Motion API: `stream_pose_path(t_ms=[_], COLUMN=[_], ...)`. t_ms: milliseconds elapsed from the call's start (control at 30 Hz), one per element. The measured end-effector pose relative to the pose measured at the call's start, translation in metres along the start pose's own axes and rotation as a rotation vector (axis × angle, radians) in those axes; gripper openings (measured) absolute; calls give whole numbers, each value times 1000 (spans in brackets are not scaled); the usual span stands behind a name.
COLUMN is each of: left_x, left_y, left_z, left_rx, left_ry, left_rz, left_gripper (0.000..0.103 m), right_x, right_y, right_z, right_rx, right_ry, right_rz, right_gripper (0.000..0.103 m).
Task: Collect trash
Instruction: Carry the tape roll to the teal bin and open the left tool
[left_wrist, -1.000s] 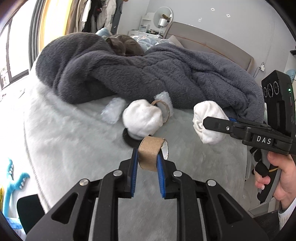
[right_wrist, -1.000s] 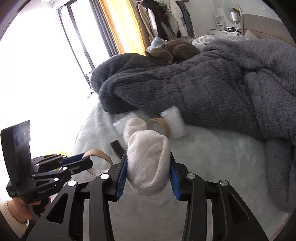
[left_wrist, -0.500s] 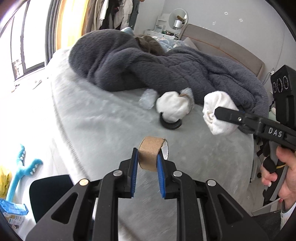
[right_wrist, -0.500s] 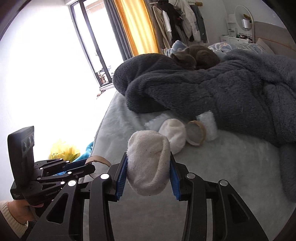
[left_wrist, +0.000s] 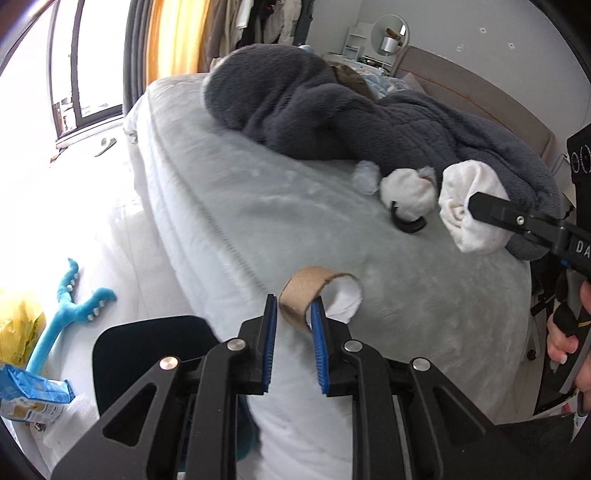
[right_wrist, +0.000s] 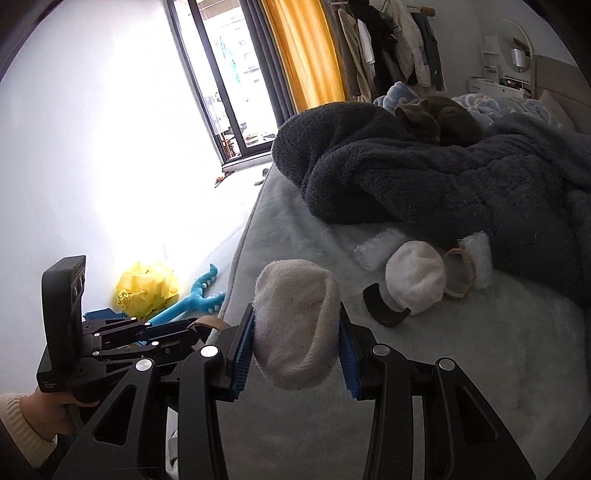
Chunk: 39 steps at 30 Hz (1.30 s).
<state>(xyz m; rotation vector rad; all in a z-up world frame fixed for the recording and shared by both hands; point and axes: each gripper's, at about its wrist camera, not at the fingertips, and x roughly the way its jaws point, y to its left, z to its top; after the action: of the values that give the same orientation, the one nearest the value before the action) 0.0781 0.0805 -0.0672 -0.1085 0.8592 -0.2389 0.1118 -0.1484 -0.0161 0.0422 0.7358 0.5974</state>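
Your tube (left_wrist: 304, 293) is matt brown cardboard; the wad (right_wrist: 297, 328) is rough white terry cloth. The blanket (right_wrist: 424, 184) looks fluffy fleece, the bed (left_wrist: 295, 221) short plush.

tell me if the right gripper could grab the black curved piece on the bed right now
Probably not: the right gripper has its jaws already clamped on a white cloth wad, so the black curved piece has no room between them.
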Motion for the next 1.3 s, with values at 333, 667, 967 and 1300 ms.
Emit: stream_pose_path(t_ms=[333,667,967,1300], left_x=[-16,-15,10,17], left_y=[35,30,7,9], left_z=[-11,-14,3,3], left_rx=[-15,-13,-12,-7], left_ry=[-25,-44,-36,-19], left_rz=[-25,-94,-108,-65], left_gripper=[0,71,75,46], right_x=[28,49,43,41], right_y=[49,55,27,23], right_z=[14,12,10,7], right_rx=[-41,-35,41,33], right_ry=[7,35,16,27], right_rz=[60,36,3,-1], right_gripper=[41,41,41,41])
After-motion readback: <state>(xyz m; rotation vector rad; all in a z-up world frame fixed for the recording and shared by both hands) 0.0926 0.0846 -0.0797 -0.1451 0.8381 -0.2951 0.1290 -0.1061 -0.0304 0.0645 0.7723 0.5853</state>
